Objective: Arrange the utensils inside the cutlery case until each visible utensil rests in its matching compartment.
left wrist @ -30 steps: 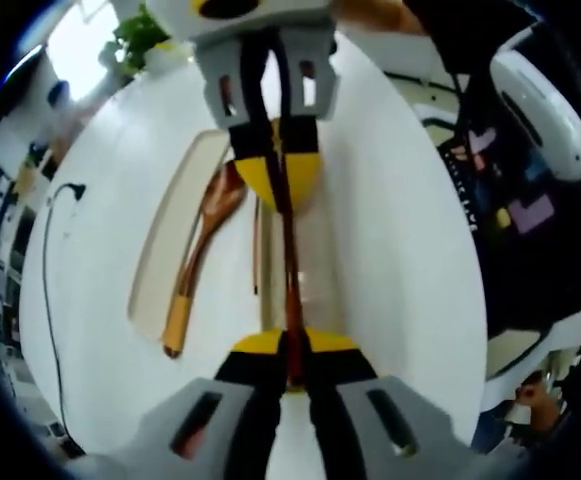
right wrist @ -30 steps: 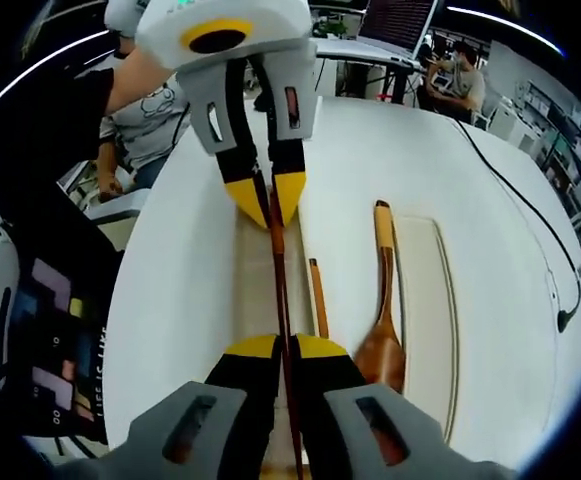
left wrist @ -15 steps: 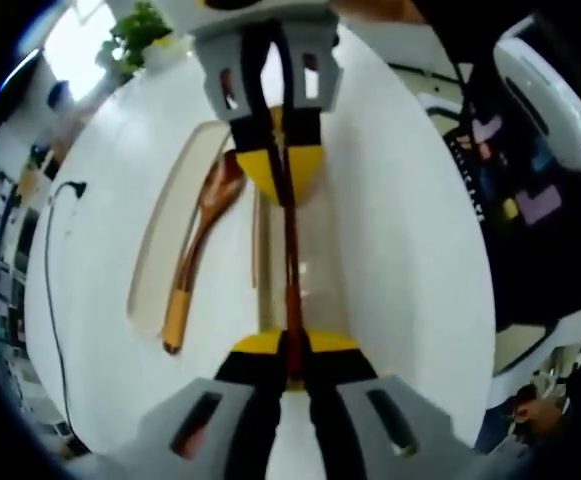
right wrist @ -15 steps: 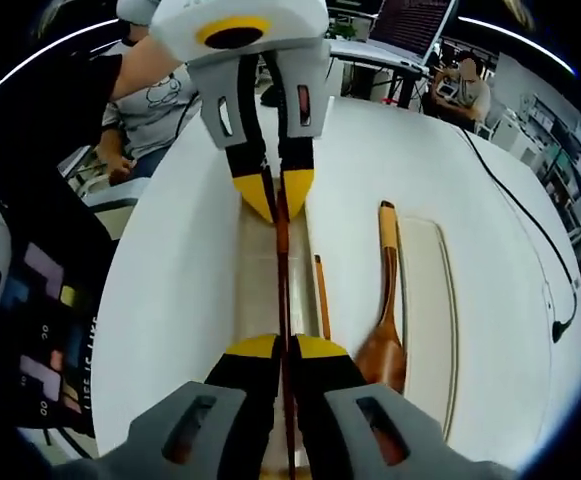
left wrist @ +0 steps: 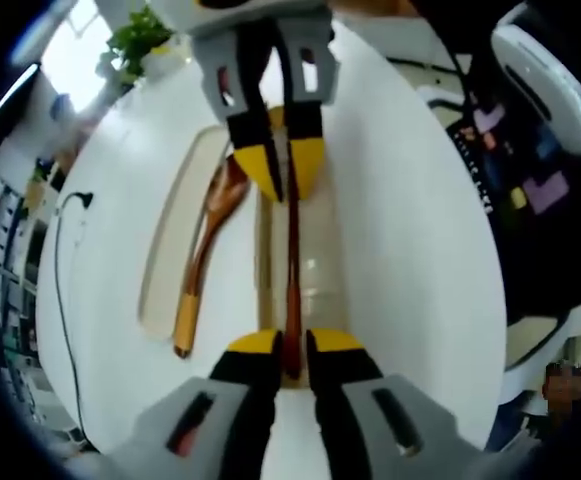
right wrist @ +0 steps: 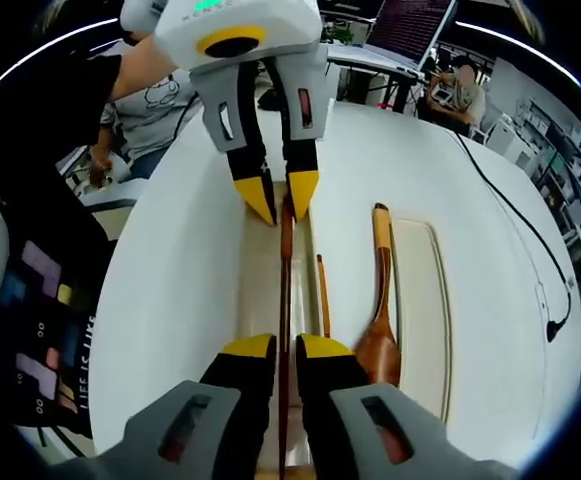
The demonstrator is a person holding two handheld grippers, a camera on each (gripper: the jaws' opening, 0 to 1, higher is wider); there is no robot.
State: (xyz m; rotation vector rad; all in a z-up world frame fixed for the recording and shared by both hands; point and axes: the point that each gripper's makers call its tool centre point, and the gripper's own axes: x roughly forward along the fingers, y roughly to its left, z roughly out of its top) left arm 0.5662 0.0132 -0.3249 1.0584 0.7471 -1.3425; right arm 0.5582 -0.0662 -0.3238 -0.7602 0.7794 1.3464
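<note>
A long red-brown chopstick (left wrist: 292,280) (right wrist: 286,280) lies along a narrow slot of the pale cutlery case (left wrist: 167,240) (right wrist: 425,300) on the white table. My left gripper (left wrist: 292,347) (right wrist: 282,195) straddles one end of it, jaws slightly apart and off the stick. My right gripper (right wrist: 287,350) (left wrist: 280,165) straddles the other end the same way, open. A second, thinner stick (right wrist: 322,295) lies in the case beside the first. A wooden spoon (left wrist: 205,245) (right wrist: 380,300) with a yellow-tipped handle rests in the wider compartment.
The round white table (right wrist: 170,280) drops off close on both sides. A black cable (left wrist: 58,290) (right wrist: 530,230) runs across it beyond the case. A potted plant (left wrist: 135,40) stands at the far edge. People sit at desks (right wrist: 450,85) behind.
Both grippers were shut on the ends of the red-brown chopstick; now each pair of jaws has parted a little and the stick lies free in its slot.
</note>
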